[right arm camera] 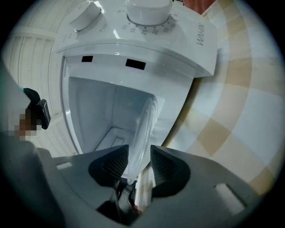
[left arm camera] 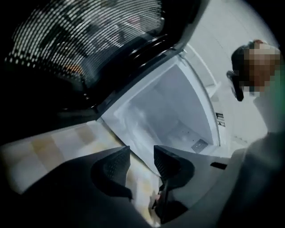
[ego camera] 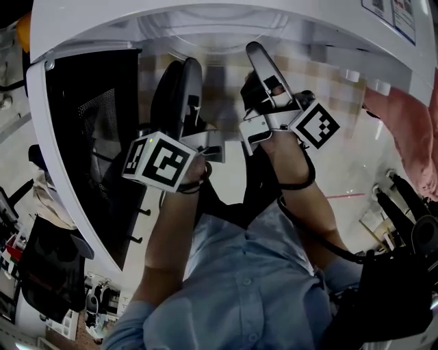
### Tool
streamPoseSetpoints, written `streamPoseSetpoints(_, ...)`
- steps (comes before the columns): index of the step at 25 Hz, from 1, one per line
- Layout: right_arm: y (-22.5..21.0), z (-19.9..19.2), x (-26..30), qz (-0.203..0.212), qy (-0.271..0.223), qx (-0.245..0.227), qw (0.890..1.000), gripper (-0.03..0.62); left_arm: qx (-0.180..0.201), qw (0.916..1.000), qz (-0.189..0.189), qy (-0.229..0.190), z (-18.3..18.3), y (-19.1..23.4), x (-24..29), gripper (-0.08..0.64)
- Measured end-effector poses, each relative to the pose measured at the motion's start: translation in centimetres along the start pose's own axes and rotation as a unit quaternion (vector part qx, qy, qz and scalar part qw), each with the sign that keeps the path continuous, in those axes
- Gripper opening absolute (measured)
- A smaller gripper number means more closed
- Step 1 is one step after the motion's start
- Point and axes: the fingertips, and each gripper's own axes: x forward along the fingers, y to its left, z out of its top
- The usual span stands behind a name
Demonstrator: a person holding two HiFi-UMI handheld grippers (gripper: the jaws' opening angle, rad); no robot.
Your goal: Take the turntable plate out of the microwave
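The right hand-held gripper [right arm camera: 139, 152] has its jaws apart, with the rim of the glass turntable plate [right arm camera: 145, 122] loose between them and nearer one jaw. The plate reaches ahead toward the open white microwave [right arm camera: 147, 58]. The left hand-held gripper [left arm camera: 141, 155] is wide open and empty above the checkered tabletop [left arm camera: 40, 153].

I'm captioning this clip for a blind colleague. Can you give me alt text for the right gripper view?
The clear glass turntable plate, seen edge-on, sits between the open right tongs, with a gap beside it. Behind it is the white microwave with its cavity open, its dials at the view's top, and a checked surface to the right.
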Motion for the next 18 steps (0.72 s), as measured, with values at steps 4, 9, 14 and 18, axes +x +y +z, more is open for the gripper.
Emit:
streamPoseSetpoints(4, 0.0, 0.0, 0.1, 0.000, 0.003, 0.005, 1.000, 0.150, -0.121, 0.9926, -0.004, -0.008, -0.8, 1.5, 0.4, 0.165)
streamPoseSetpoints(9, -0.1, 0.4, 0.6, 0.002, 0.009, 0.008, 1.000, 0.150, -0.204, 0.9782, -0.027, -0.024, -0.6, 1.6, 1.6, 0.172)
streamPoseSetpoints(14, -0.2, 0.5, 1.0, 0.007, 0.011, 0.017, 1.000, 0.141, -0.229, 0.9725, -0.035, -0.027, -0.5, 1.8, 2.6, 0.172)
streamPoseSetpoints(18, -0.2, 0.3, 1.0, 0.005, 0.019, 0.030, 0.999, 0.137, -0.240, 0.9688, -0.050, -0.034, 0.2, 1.5, 3.3, 0.171)
